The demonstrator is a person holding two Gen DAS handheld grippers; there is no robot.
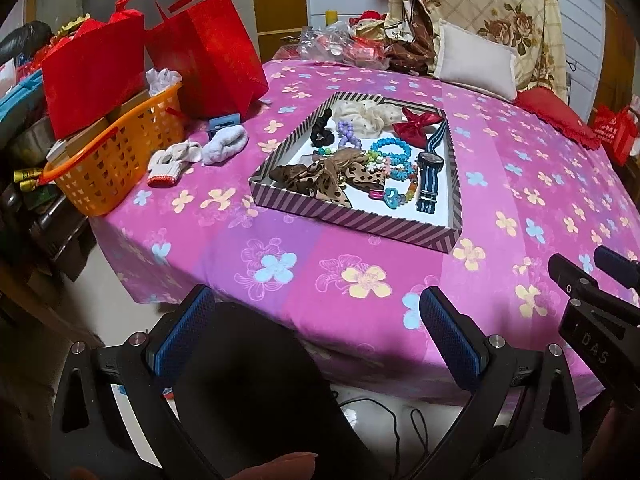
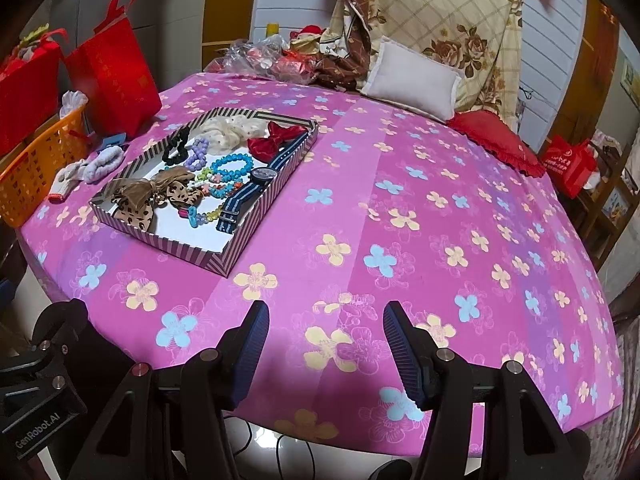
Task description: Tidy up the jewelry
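At the far left one orange basket (image 1: 116, 160) is sitting on the edge of the bed (image 1: 320, 264), with two red bags (image 1: 160, 56) standing behind it. Beside the basket one work glove (image 1: 172, 160) and one pale fuzzy sock (image 1: 224, 144) are lying on the pink flowered sheet, touching each other, with a blue clip (image 1: 222, 123) just behind them.

In the middle one striped tray (image 1: 352, 224) is lying flat on the sheet, holding the jewelry. Inside it, from left, one leopard-print bow (image 1: 316, 176) is resting at the near corner; one black scrunchie (image 1: 322, 128) and one purple bead bracelet (image 1: 347, 136) are sitting behind it; one cream scrunchie (image 1: 368, 118) is filling the far side. One blue bead bracelet (image 1: 392, 150) is lying in the centre above a tangle of multicoloured bead strands I cannot count. One red bow (image 1: 420, 124) and one striped watch (image 1: 431, 164) are lying along the right wall.

Behind the tray one white pillow (image 1: 472, 64) is leaning on a floral quilt (image 1: 500, 12), and one red cushion (image 1: 556, 116) is lying to its right.

Both grippers are hovering over the near edge. The left gripper (image 1: 316, 312) is standing spread wide, nothing between its pads. The right gripper (image 2: 326, 328) is likewise standing spread and empty, well apart from the tray.
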